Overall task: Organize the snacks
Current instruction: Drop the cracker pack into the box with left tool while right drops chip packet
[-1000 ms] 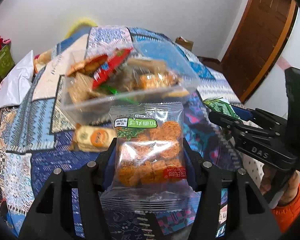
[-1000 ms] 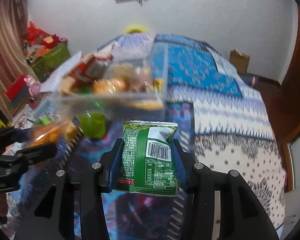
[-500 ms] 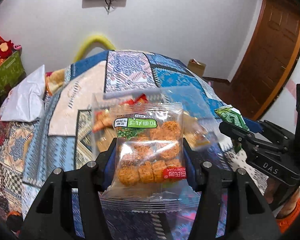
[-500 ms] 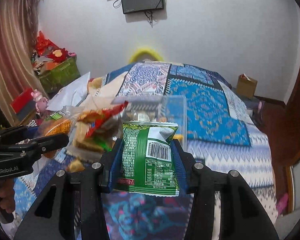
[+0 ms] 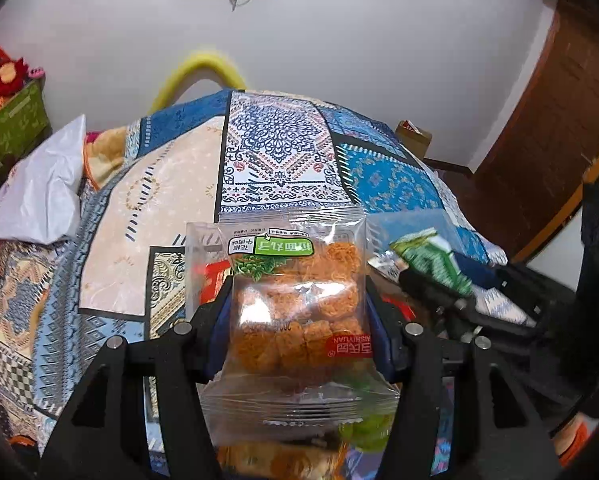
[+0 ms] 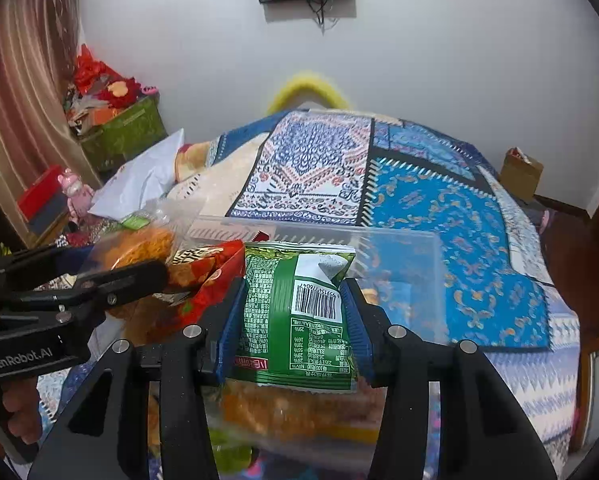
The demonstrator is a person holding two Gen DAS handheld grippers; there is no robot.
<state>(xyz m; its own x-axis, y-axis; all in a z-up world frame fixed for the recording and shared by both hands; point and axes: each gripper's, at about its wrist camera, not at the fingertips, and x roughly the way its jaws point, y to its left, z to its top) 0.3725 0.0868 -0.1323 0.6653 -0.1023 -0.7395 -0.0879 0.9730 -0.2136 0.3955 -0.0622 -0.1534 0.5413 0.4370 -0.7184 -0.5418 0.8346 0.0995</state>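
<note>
Clear packet [image 5: 297, 312], orange crisps, green label

- The clear packet [image 5: 295, 312] is filled with orange snacks.
- The other packet [image 6: 299, 316] is printed green.
- The bedspread [image 6: 451, 216] is patterned in blue patchwork.

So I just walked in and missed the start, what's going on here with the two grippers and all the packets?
A person is sorting snacks with a handheld gripper in each hand. The left gripper is shut on a clear packet of orange crackers, and the right gripper is shut on a green snack bag. Both packets are held up over a clear plastic bin that already holds other snacks and sits on a patterned bedspread. Neither packet has been let go yet.
</note>
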